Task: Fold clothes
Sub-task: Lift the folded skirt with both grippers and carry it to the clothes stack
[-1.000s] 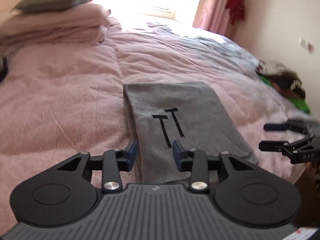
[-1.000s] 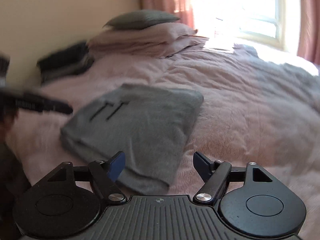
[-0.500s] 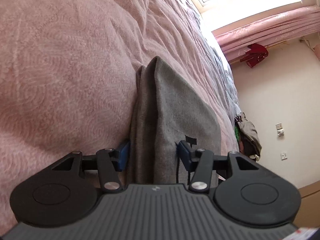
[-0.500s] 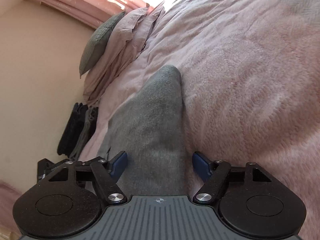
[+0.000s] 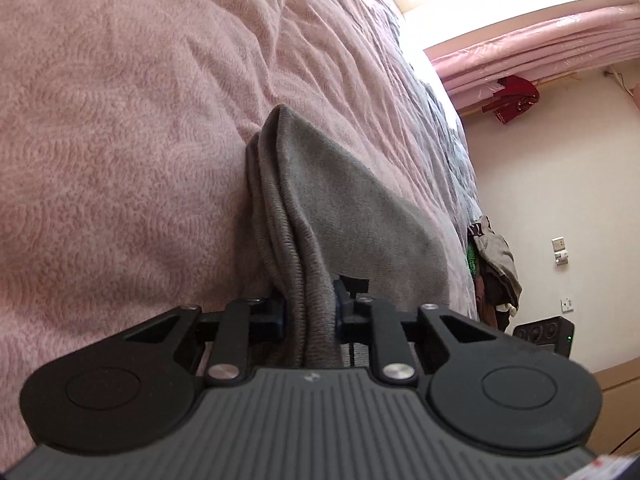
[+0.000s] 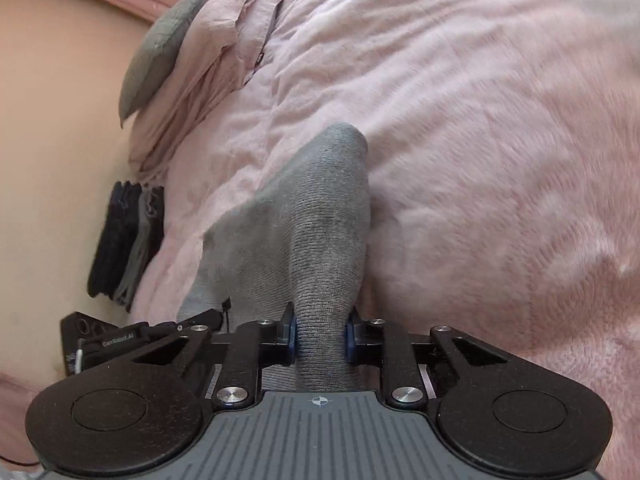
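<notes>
Wide pink fleece bedspread (image 6: 500,160) fills the room, mostly bare toward the pillow stack (image 6: 208,60) at its head. Folded grey knit garment (image 5: 340,200) lies near the bed's foot edge; left gripper (image 5: 310,314) and right gripper (image 6: 320,338), jaws just closing, each clamp a layered side edge.

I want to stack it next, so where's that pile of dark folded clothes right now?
In the right wrist view, the dark folded clothes sit at far left, against the wall below the pillows, on the pink bedspread.
</notes>
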`<state>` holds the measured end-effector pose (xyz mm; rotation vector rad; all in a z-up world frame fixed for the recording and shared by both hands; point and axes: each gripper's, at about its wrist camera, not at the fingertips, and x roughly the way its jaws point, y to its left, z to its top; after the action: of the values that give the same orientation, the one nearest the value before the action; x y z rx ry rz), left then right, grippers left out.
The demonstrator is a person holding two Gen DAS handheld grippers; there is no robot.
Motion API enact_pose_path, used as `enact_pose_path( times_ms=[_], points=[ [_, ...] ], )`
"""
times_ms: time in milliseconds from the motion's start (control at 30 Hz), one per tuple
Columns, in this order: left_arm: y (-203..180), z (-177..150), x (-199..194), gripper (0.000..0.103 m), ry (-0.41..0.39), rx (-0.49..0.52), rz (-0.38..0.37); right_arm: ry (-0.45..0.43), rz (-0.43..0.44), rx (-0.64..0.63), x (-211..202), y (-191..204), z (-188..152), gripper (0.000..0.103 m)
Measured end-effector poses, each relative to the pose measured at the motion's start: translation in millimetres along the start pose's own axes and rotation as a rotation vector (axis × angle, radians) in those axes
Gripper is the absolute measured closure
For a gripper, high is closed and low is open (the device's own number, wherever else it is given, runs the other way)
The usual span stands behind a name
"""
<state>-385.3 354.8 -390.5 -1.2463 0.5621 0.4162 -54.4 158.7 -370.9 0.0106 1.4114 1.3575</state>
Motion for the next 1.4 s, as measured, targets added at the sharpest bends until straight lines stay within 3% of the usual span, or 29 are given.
enact_pose_path(
  times_ms=[100,300,500,633,767,867,1067,1300,1400],
  points=[
    [-25.6,8.2,-40.6,0.087,-0.054,-0.042,0.043,0.051,0.011,-0.029,-7.7,41.9,21.2,0.086],
    [-63.8,34.1,-167.1,0.087,-0.284,-0.13,0.12,0.179,0.145,-0.135,23.5,156.4,77.9,0.086],
    [-30.4,71.9,-299.5,0.087,-0.519,-0.212,0.217,0.323,0.294,-0.307,137.1,305.3,104.8,0.085],
    [19.3,125.9,-380.8,0.087,-0.644,-0.243,0.255,0.367,0.36,-0.374,234.2,405.5,112.9,0.085],
    [67.6,198.7,-435.0,0.087,-0.709,-0.257,0.283,0.359,0.375,-0.434,320.8,490.3,122.6,0.085],
    [107.3,252.6,-463.3,0.087,-0.736,-0.255,0.288,0.344,0.379,-0.454,386.7,539.9,134.0,0.085],
    [190.6,332.3,-485.9,0.087,-0.737,-0.29,0.286,0.345,0.339,-0.464,499.5,590.2,151.8,0.085],
    [263.7,374.2,-470.1,0.086,-0.726,-0.291,0.295,0.307,0.29,-0.496,587.7,588.7,166.1,0.081],
    [282.5,378.7,-459.2,0.083,-0.713,-0.285,0.357,0.241,0.152,-0.544,607.8,582.6,158.1,0.066]
  ],
)
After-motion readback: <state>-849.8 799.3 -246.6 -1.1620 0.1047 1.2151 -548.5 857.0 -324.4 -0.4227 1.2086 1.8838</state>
